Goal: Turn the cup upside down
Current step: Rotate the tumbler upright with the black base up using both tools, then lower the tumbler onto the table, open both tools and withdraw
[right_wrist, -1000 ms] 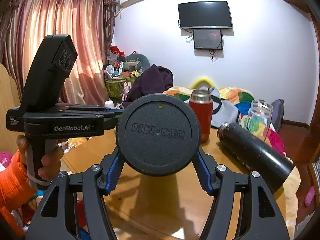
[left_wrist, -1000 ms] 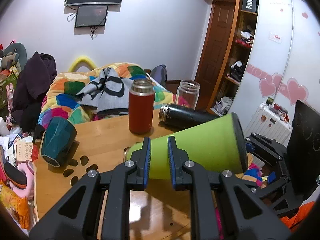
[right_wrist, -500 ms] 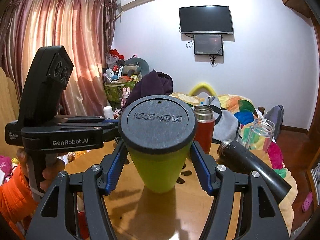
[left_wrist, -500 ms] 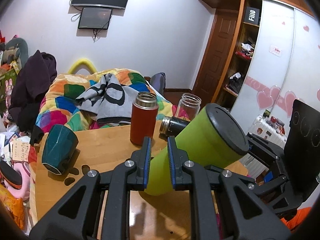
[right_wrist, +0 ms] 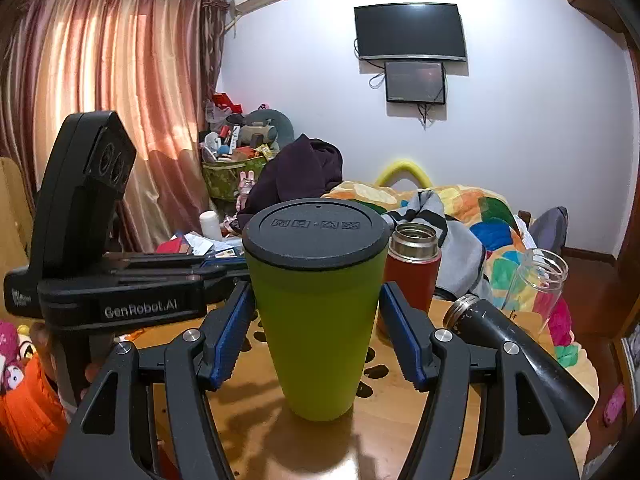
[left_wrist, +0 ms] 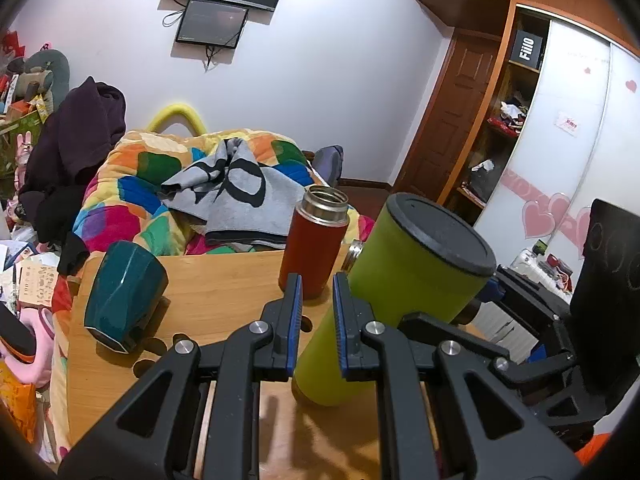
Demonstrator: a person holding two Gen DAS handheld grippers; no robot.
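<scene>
The green cup (right_wrist: pixel 316 312) with a black lid end up stands on its narrow end on the wooden table (right_wrist: pixel 400 424). My right gripper (right_wrist: pixel 316 332) has a finger on each side of it; the blue pads stand slightly off its sides. In the left wrist view the cup (left_wrist: pixel 400 284) leans to the right, just right of my left gripper (left_wrist: pixel 316 316). The left gripper's jaws are nearly together with nothing between them. The cup's mouth is hidden.
A red flask (left_wrist: pixel 314 246) stands behind the cup. A black bottle (right_wrist: pixel 516 356) lies on the table's right side beside a glass jar (right_wrist: pixel 536 280). A teal mug (left_wrist: pixel 124 292) lies at the left. A bed with a colourful quilt (left_wrist: pixel 160 184) is beyond the table.
The cup swung from lying horizontal, lid toward the right camera, to standing on its narrow end on the table. The right gripper's pads now stand slightly off it.
</scene>
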